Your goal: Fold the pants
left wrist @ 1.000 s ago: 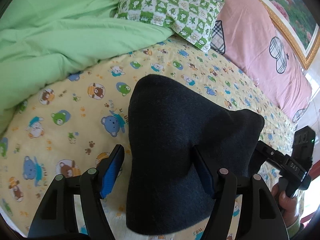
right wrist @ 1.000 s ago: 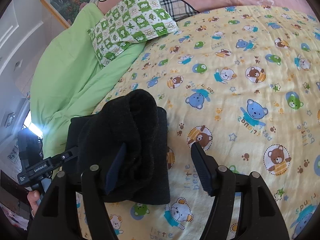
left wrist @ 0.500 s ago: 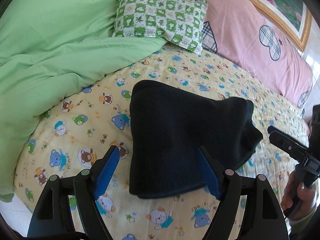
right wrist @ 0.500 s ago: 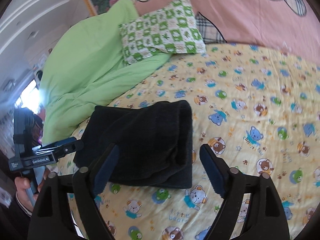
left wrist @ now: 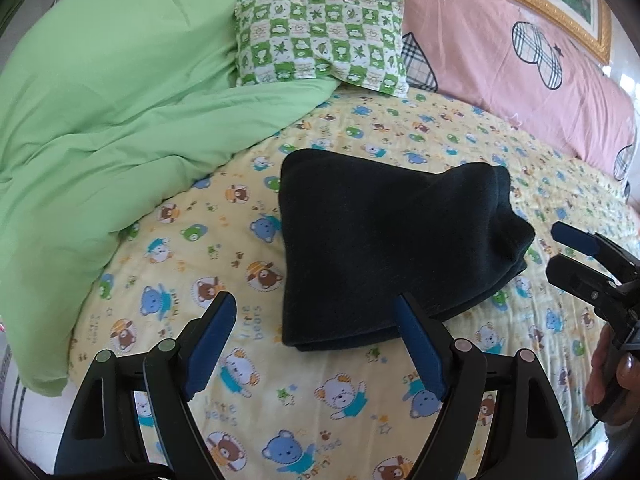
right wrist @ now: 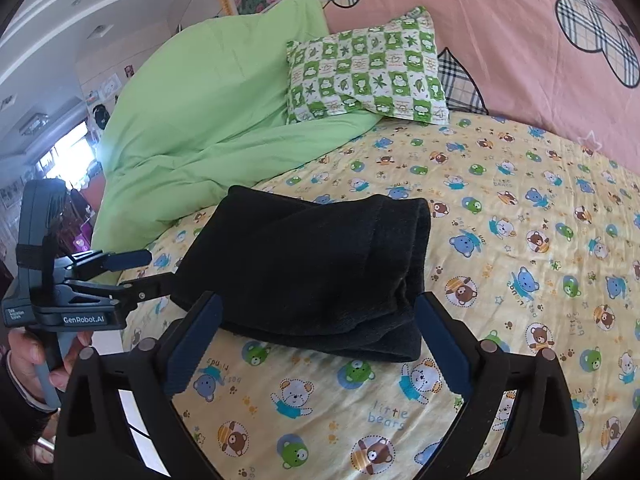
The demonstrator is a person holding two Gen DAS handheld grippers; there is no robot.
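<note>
The dark pants (left wrist: 384, 248) lie folded in a thick stack on the yellow bear-print sheet (left wrist: 280, 400); they also show in the right wrist view (right wrist: 316, 264). My left gripper (left wrist: 316, 320) is open and empty, held above the sheet just short of the stack's near edge. My right gripper (right wrist: 320, 312) is open and empty, above the stack's near edge. The right gripper also shows at the right of the left wrist view (left wrist: 576, 248), beside the stack. The left gripper shows at the left of the right wrist view (right wrist: 132, 272), its lower finger at the stack's edge.
A green duvet (left wrist: 120, 120) is heaped at the left of the bed. A green checked pillow (left wrist: 320, 44) and a pink headboard cover (left wrist: 500, 52) lie at the back. The bed's edge drops off at the lower left (left wrist: 12, 400).
Both grippers have pulled back and up from the folded pants, which now look smaller and lie flat on the sheet. Both stay open.
</note>
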